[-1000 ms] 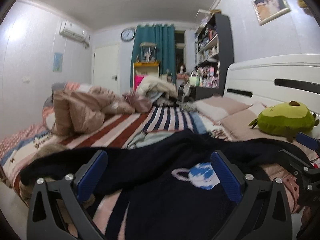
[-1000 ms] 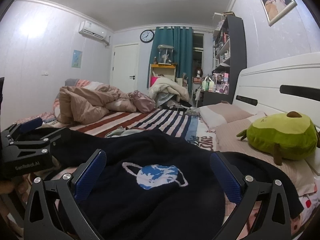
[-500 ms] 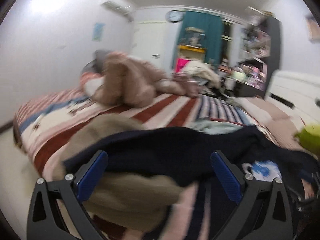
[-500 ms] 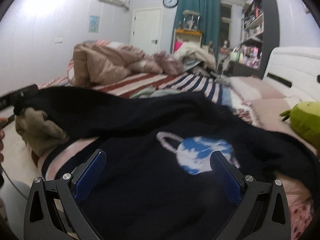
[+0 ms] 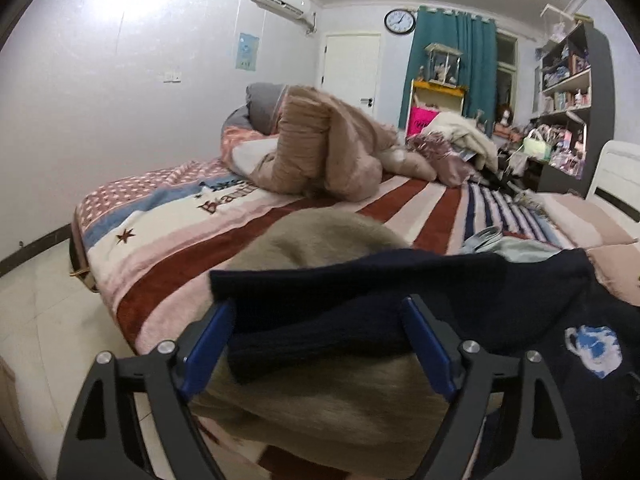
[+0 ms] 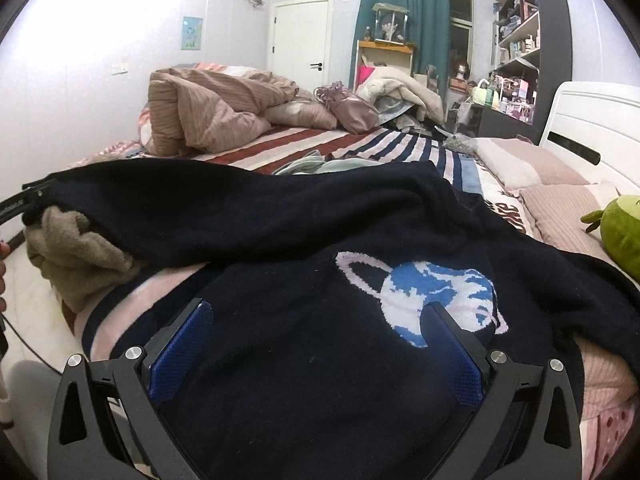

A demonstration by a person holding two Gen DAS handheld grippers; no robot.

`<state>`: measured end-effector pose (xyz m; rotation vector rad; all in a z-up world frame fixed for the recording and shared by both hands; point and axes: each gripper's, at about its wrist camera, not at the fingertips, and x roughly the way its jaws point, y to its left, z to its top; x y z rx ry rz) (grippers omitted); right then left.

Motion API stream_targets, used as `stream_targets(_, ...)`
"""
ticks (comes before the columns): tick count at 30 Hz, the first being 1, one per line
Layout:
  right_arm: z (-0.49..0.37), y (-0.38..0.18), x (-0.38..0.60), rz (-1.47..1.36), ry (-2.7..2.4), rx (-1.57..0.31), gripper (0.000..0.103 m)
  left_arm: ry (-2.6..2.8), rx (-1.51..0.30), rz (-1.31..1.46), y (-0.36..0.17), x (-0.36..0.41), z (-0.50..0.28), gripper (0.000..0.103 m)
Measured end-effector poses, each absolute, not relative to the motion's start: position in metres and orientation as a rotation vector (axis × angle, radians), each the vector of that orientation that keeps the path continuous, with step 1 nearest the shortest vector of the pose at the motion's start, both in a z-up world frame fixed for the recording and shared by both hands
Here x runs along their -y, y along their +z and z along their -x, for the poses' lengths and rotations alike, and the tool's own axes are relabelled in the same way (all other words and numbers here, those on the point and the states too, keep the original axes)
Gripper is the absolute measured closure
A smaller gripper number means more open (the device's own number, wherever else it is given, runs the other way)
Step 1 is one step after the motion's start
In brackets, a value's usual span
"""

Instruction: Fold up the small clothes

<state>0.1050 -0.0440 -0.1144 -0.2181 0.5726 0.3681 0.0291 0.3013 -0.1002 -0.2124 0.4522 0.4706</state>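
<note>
**Navy sweater spread on the bed, a claw at each end**

The navy sweater (image 6: 320, 216) lay across the near edge of the striped bed (image 5: 432, 208), its planet emblem (image 6: 424, 292) facing up. The right claw (image 6: 316, 320) stood low over the sweater's body, its two blue pads wide apart with the knit lying between and under them; the emblem sat just ahead of its right-hand pad. Whether those pads touched the cloth I could not tell, but they pinched nothing.

The left claw (image 5: 316, 320) was at the sweater's sleeve end (image 5: 320, 312). Its jaws had just been closing in, yet they were still spread, with the dark ribbed sleeve lying across the gap between the pads. The pads flanked the sleeve without pressing it. Directly beneath and ahead of this claw a beige fuzzy garment (image 5: 332, 240) bulged up under the sleeve. From the right claw, that same beige lump showed far off to the left, at the bed's corner.

Beyond both claws a rumpled pink duvet (image 5: 328, 152) was heaped on the far side of the bed, and a green plush toy (image 6: 620, 236) sat off to the right of the right claw, by the pillows.
</note>
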Motion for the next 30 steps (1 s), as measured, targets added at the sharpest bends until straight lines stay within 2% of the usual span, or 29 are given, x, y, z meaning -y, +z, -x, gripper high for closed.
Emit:
stream_targets(4,-0.108,-0.115,0.043,0.21,0.377,-0.581,0.0,0.443,-0.471,0.23,-0.103,-0.31,-0.032,0.021)
stream_targets(5,-0.109,-0.115,0.042,0.209,0.38,-0.582,0.0,0.434,-0.469,0.215,-0.103,-0.309,-0.033,0.029)
stream_targets(6,-0.109,-0.116,0.043,0.209,0.383,-0.582,0.0,0.424,-0.47,0.205,-0.102,-0.307,-0.034,0.042)
stream_targets(8,-0.109,-0.117,0.042,0.208,0.387,-0.581,0.0,0.414,-0.474,0.159,-0.099,-0.3,-0.036,0.054)
stream_targets(10,-0.109,-0.118,0.041,0.202,0.394,-0.581,0.0,0.363,-0.473,0.148,-0.095,-0.295,-0.036,0.091)
stream_targets(11,-0.107,-0.119,0.042,0.198,0.398,-0.58,0.0,0.356,-0.468,0.146,-0.093,-0.292,-0.035,0.097)
stream_targets(13,-0.106,-0.118,0.041,0.198,0.401,-0.578,0.0,0.353,-0.447,0.133,-0.087,-0.288,-0.033,0.101)
stream_targets(18,-0.103,-0.117,0.046,0.188,0.401,-0.565,0.0,0.278,-0.428,0.18,-0.077,-0.286,-0.03,0.102)
stream_targets(21,-0.101,-0.116,0.051,0.17,0.404,-0.562,0.0,0.313,-0.431,0.093,-0.072,-0.284,-0.032,0.099)
stream_targets(23,-0.1,-0.115,0.053,0.166,0.404,-0.566,0.0,0.418,-0.46,-0.046,-0.073,-0.282,-0.038,0.065)
stream_targets(24,-0.1,-0.115,0.053,0.168,0.403,-0.568,0.0,0.431,-0.464,-0.056,-0.075,-0.286,-0.037,0.038)
stream_targets(25,-0.1,-0.115,0.053,0.17,0.403,-0.569,0.0,0.414,-0.467,-0.031,-0.076,-0.293,-0.035,0.033)
stream_targets(29,-0.102,-0.116,0.044,0.177,0.418,-0.565,0.0,0.344,-0.494,0.102,-0.088,-0.316,-0.033,0.034)
stream_targets(30,-0.103,-0.117,0.041,0.177,0.426,-0.567,0.0,0.33,-0.497,0.098,-0.091,-0.315,-0.033,0.046)
